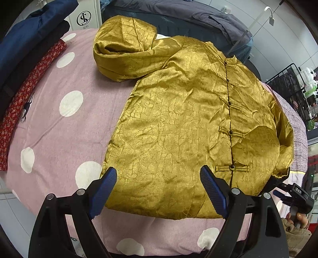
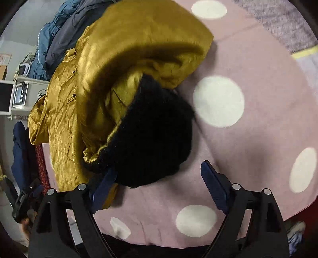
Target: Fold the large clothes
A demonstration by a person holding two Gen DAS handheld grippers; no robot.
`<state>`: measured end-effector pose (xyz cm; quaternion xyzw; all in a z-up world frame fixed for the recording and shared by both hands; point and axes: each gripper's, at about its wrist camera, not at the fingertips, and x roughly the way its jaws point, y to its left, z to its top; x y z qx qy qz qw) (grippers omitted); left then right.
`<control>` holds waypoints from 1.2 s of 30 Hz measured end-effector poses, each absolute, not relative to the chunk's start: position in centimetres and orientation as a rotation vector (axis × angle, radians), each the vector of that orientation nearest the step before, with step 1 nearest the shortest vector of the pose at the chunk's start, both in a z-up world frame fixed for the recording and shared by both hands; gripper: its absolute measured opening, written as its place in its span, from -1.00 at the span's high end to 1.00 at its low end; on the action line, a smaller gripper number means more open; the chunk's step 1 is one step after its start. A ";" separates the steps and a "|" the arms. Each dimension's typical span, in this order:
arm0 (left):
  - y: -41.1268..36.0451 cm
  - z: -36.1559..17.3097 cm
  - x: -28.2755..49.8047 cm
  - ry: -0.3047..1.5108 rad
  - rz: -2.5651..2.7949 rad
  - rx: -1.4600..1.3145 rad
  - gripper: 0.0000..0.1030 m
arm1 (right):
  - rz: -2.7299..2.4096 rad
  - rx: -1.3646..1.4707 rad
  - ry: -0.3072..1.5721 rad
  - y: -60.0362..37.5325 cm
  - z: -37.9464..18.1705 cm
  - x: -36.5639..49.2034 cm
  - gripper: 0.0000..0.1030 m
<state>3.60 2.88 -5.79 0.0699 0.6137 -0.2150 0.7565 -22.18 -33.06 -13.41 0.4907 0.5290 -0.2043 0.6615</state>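
Viewing both grippers, left gripper [image 1: 158, 193] and right gripper [image 2: 159, 187], we find jaws spread, gripping nothing; shiny gold brocade jacket [image 1: 184, 123] lies near the bed's [image 1: 65, 135] pink dotted edge.

Pale wall [image 1: 288, 29] behind, with a white box [image 1: 84, 17] bearing a black round logo; black wire rack [image 1: 286, 83] off to the right; white shelf [image 2: 29, 83] carrying a small grey device [image 2: 20, 94] at the left of the right wrist view

Gold jacket [image 2: 65, 111] motion-blurred in right wrist view, black fleece lining [image 2: 155, 135] hiding its hem, sheet [image 2: 258, 59] cropped
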 end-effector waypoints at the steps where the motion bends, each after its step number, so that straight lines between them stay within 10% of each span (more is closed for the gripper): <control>1: 2.9 -5.8 3.5 1.340 -0.470 0.157 -0.62 | -0.441 1.163 1.179 -32.9 -14.1 -22.2 -0.65; 3: 2.8 -6.1 3.3 1.344 -0.471 0.164 -0.64 | -0.388 1.258 1.121 -32.6 -15.1 -22.0 -0.43; 5: 2.7 -6.4 3.3 1.357 -0.467 0.169 -0.64 | -0.385 1.289 1.095 -32.8 -15.5 -21.8 0.64; 6: 2.7 -6.5 3.3 1.363 -0.467 0.170 -0.64 | -0.396 1.302 1.077 -33.0 -15.4 -22.0 0.78; 13: 2.5 -6.3 3.2 1.357 -0.473 0.180 -0.64 | -0.498 1.428 0.601 -41.5 -6.4 -27.7 0.94; 18: 2.2 -6.5 3.2 1.364 -0.479 0.184 -0.64 | -0.678 1.536 0.145 -51.5 0.0 -36.7 0.94; 21: 2.2 -6.5 3.3 1.363 -0.479 0.178 -0.64 | -0.922 1.481 0.182 -54.3 1.7 -39.8 0.77; 23: 2.3 -6.5 3.3 1.359 -0.473 0.171 -0.64 | -1.107 1.409 0.281 -54.5 2.6 -40.9 -0.71; 24: 2.4 -6.5 3.4 1.359 -0.466 0.165 -0.65 | -1.166 1.376 0.282 -54.0 2.9 -41.3 -0.89; 33: 2.7 -7.5 3.5 1.407 -0.439 0.151 -0.66 | -0.786 0.920 0.872 -44.3 -4.2 -26.5 -0.86; 36: 2.7 -7.2 3.4 1.403 -0.442 0.160 -0.66 | -0.577 0.723 1.063 -38.2 -8.7 -19.9 -0.56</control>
